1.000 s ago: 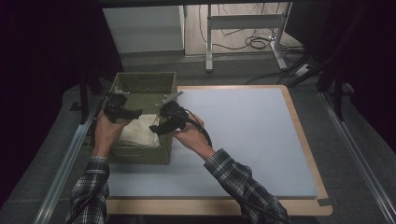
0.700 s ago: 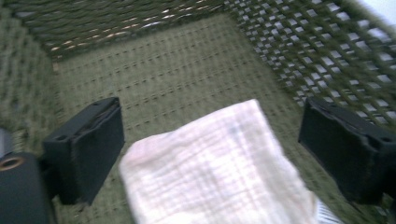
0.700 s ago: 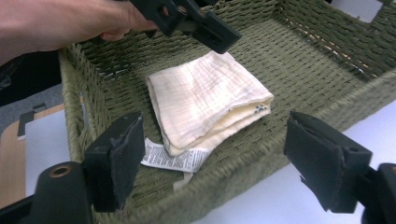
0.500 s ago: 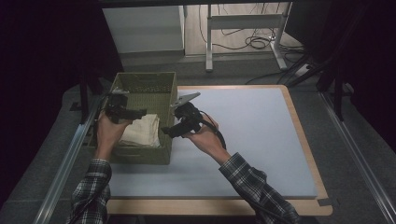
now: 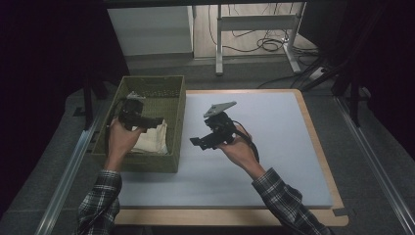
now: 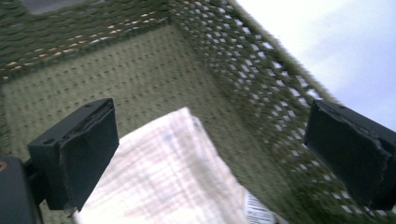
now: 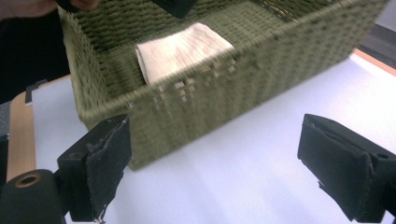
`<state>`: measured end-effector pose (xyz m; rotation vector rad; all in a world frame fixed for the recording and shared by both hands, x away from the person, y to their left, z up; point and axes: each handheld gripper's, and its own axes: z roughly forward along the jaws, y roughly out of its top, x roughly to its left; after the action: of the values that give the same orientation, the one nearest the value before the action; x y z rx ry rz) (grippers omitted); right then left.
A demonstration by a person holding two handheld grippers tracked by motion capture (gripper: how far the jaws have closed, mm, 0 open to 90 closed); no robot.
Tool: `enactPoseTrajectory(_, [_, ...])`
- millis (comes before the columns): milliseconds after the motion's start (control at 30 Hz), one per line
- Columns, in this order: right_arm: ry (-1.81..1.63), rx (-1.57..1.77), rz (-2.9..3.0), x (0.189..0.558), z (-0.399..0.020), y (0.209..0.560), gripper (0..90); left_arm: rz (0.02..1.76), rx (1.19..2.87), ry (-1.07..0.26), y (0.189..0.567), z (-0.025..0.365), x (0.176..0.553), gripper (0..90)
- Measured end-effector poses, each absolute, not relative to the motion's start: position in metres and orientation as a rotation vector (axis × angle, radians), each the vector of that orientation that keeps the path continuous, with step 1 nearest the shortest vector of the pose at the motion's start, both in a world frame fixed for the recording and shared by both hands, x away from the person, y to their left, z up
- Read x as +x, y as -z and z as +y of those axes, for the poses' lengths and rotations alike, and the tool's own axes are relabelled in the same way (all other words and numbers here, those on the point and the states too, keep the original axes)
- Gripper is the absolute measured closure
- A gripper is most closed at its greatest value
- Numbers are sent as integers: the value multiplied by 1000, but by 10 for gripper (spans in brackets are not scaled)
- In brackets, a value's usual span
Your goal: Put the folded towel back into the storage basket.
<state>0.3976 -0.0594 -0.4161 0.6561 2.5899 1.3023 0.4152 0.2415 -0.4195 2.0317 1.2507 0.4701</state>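
1. The folded cloth [image 5: 150, 138] is lying flat inside the green woven basket [image 5: 147, 159], toward the near end, with bare basket floor showing beyond it.
2. The left hand-held gripper [image 5: 157, 121] is hovering over the basket just above the cloth; its jaws have just been opening and are standing wide, with nothing pressed between them, though the left gripper view is showing the cloth [image 6: 173, 172] below the gap.
3. The right hand-held gripper [image 5: 195, 142] is sitting outside the basket over the white mat of the counter [image 5: 274, 161], pointing back at the basket's side wall [image 7: 224, 98]; its jaws have also just been opening and are gaping wide and empty.
4. The cloth is looking soft, light and limp, so I would expect it to sag and unfold if lifted by one corner.
5. A folded edge or a pinch through all the layers near the middle seems the safest hold; a small label [image 6: 258, 208] is sticking out at one end.
6. The basket is looking light and stiff, likely to slide if nudged.
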Motion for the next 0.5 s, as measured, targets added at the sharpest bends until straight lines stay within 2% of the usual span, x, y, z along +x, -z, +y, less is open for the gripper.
enactPoseTrajectory(500, [-1256, 745, 2592, 394, -125, 438, 58, 1187, 2150, -456, 419, 185, 408, 23])
